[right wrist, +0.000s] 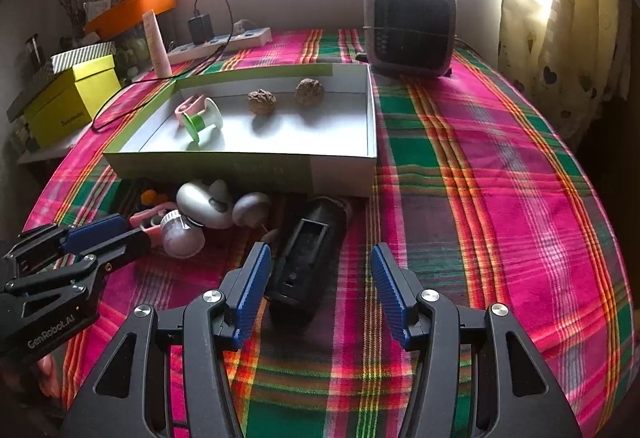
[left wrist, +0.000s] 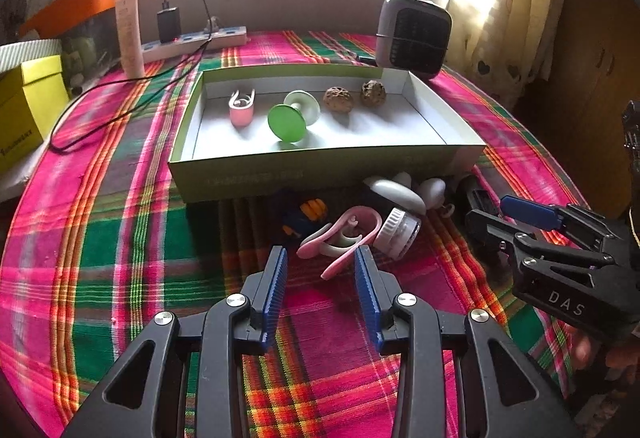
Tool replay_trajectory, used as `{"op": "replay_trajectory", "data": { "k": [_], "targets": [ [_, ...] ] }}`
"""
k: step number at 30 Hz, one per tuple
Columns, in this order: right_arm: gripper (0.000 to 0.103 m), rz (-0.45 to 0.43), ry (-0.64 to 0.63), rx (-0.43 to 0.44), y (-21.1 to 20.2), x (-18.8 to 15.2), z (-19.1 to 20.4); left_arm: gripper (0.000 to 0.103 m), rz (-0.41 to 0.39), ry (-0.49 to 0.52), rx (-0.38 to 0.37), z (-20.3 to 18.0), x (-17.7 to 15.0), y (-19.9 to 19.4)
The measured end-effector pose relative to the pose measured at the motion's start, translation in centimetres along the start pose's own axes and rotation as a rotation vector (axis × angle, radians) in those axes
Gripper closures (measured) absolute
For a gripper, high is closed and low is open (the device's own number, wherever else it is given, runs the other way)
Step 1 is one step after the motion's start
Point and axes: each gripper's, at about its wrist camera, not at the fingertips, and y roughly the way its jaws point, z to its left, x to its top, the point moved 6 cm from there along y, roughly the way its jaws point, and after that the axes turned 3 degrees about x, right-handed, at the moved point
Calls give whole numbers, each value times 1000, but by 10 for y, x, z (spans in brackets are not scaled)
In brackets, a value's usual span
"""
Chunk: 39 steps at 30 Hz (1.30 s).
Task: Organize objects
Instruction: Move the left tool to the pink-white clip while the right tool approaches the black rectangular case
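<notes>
Jaws of the left gripper [left wrist: 321, 258] stand partly spread with nothing pinched; the pink clip [left wrist: 344, 234] lies on the cloth just past the tips, its near arm reaching in beside the right-hand pad. Jaws of the right gripper [right wrist: 318, 258] stand wider and also hold nothing — the black case [right wrist: 306, 258] lies between them, close against the left pad and apart from the right one.

Progress, judged from the layout: partly done. The box [left wrist: 320, 178] already contains a pink clip holder [left wrist: 241, 108], a green spool [left wrist: 294, 118] and two walnuts [left wrist: 338, 99], set in a rough row along the far side. Left outside, huddled against the near wall of the box: the pink clip, a white jar [left wrist: 398, 232], a grey mouse-shaped item [left wrist: 396, 192], a small white piece [left wrist: 434, 190], a blue-and-orange toy [left wrist: 304, 214] and the black case.

Neither gripper has closed on its item — both pick-ups appear pending.
</notes>
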Motion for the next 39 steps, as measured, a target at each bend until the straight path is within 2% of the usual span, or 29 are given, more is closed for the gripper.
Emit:
{"op": "replay_trajectory", "data": {
  "k": [5,26,31,39],
  "targets": [
    [50,17,-10,-2,4,1,1,65,10,12,-3,-2,1,4],
    [50,40,-24,-40,10,2,-1,66,21,32,-17,-9,10,13],
    [50,38,-13,-40,9,2,-3,76,21,31,-11,-10,9,13],
    [50,39,-18,-46,8,2,-4,80,23,13,-17,-8,8,12]
  ]
}}
